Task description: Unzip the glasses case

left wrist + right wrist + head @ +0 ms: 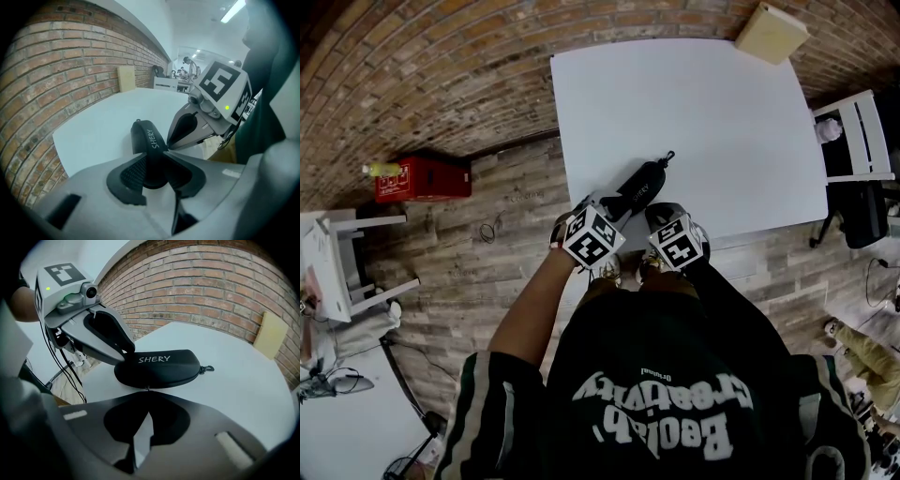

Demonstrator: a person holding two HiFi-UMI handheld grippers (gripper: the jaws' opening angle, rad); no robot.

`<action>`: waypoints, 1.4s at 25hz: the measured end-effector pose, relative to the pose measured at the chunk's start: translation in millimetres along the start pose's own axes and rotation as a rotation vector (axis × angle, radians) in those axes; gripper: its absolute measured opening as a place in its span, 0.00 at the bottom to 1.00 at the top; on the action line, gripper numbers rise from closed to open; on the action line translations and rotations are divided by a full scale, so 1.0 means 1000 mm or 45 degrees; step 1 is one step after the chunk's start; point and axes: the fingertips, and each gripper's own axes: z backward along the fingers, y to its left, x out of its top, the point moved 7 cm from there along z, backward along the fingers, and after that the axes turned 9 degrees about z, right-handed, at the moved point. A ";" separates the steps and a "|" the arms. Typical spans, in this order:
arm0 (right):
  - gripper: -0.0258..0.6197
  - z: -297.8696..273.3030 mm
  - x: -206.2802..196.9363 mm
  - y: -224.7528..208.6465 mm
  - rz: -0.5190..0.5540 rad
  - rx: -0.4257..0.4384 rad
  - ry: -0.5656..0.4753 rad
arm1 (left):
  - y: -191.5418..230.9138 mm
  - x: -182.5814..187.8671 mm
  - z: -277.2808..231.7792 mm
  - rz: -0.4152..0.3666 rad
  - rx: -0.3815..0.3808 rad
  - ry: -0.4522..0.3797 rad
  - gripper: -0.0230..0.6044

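A black glasses case (639,187) marked SHERY lies near the front edge of the white table (722,122). My left gripper (614,210) is shut on the case's near end (149,140), with both ribbed pads (131,171) pressing its sides. My right gripper (662,212) is shut beside it; in the right gripper view its tips (146,391) pinch a small metal zipper pull (147,387) at the seam of the case (157,367). A small clip (206,368) hangs from the case's far end. The left gripper (124,357) shows at the case's left end there.
A tan box (771,33) sits on the table's far right corner. A white chair (862,141) stands to the right of the table. A red box (422,178) rests on the floor to the left. The brick wall (211,291) runs behind the table.
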 end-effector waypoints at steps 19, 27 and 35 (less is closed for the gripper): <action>0.06 0.002 -0.006 -0.016 -0.013 -0.026 -0.003 | -0.001 0.001 -0.002 -0.007 -0.010 0.020 0.21; 0.06 0.004 -0.006 -0.029 -0.008 -0.055 0.004 | -0.001 0.001 -0.001 -0.012 -0.012 0.021 0.21; 0.06 0.003 -0.006 -0.038 -0.004 -0.072 0.009 | 0.001 0.000 -0.001 -0.009 -0.021 0.026 0.21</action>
